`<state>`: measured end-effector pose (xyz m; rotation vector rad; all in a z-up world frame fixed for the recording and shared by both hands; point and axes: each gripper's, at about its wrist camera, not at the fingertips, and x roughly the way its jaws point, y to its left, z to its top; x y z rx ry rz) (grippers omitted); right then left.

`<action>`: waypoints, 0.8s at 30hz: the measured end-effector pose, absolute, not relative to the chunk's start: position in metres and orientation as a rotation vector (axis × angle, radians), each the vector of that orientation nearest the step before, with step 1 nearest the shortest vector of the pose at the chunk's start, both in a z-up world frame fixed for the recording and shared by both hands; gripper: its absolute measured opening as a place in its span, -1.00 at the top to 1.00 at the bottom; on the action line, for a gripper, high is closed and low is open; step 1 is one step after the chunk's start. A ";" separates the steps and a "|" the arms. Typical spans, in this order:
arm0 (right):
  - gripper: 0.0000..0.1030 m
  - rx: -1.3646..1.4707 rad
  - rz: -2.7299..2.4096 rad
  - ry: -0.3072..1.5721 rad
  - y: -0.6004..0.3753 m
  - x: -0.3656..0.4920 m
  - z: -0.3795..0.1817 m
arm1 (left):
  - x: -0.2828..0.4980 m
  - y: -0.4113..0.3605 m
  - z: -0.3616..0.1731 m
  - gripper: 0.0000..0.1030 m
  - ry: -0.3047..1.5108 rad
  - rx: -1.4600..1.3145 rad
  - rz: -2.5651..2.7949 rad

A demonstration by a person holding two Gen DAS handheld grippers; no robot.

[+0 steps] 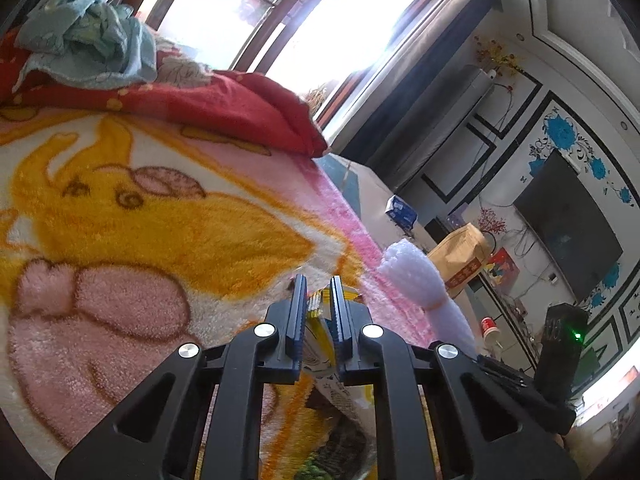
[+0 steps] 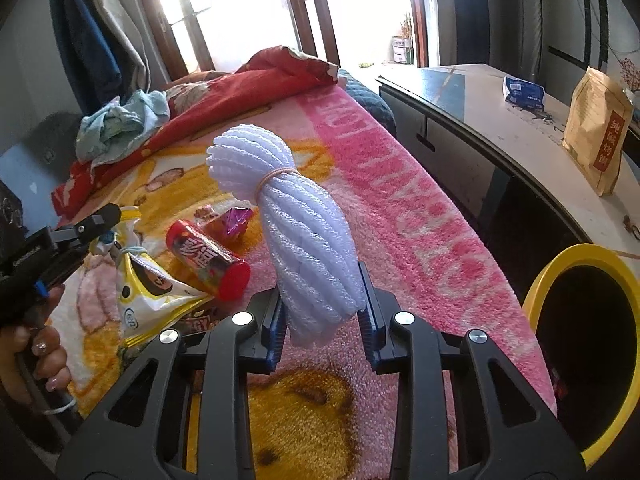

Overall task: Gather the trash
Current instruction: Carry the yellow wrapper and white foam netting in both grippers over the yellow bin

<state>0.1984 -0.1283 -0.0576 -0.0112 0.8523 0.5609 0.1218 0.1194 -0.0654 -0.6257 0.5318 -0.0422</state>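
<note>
My left gripper [image 1: 318, 292] is shut on a yellow snack bag [image 1: 320, 340], just above the cartoon blanket [image 1: 120, 220]; it also shows in the right wrist view [image 2: 102, 220] with the bag [image 2: 152, 292] hanging from it. My right gripper [image 2: 322, 280] is shut on a white foam net bundle [image 2: 296, 224] tied with a rubber band, held upright over the blanket; the bundle also shows in the left wrist view [image 1: 416, 276]. A red cylindrical can [image 2: 208, 258] and a purple foil wrapper [image 2: 236, 220] lie on the blanket beside the yellow bag.
A yellow-rimmed black bin [image 2: 592, 344] stands at the bed's right edge. A desk [image 2: 480, 92] holds a brown paper bag [image 2: 600, 132] and a blue packet [image 2: 524, 90]. A red quilt [image 2: 224, 96] and a blue cloth [image 2: 120, 124] lie at the bed's far end.
</note>
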 end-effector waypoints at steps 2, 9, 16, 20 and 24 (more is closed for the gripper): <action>0.53 -0.009 0.564 0.847 -0.130 0.197 -0.055 | 0.120 0.117 -0.060 0.81 0.521 -0.621 -0.049; 0.53 0.009 0.571 0.826 -0.140 0.194 -0.043 | 0.119 0.098 -0.036 0.82 0.487 -0.587 -0.091; 0.53 0.034 0.554 0.803 -0.160 0.191 -0.035 | 0.121 0.076 -0.017 0.82 0.473 -0.537 -0.125; 0.53 0.053 0.541 0.790 -0.173 0.191 -0.030 | 0.125 0.064 -0.011 0.82 0.476 -0.515 -0.142; 0.53 0.076 0.520 0.776 -0.189 0.190 -0.026 | 0.130 0.050 -0.007 0.82 0.480 -0.492 -0.162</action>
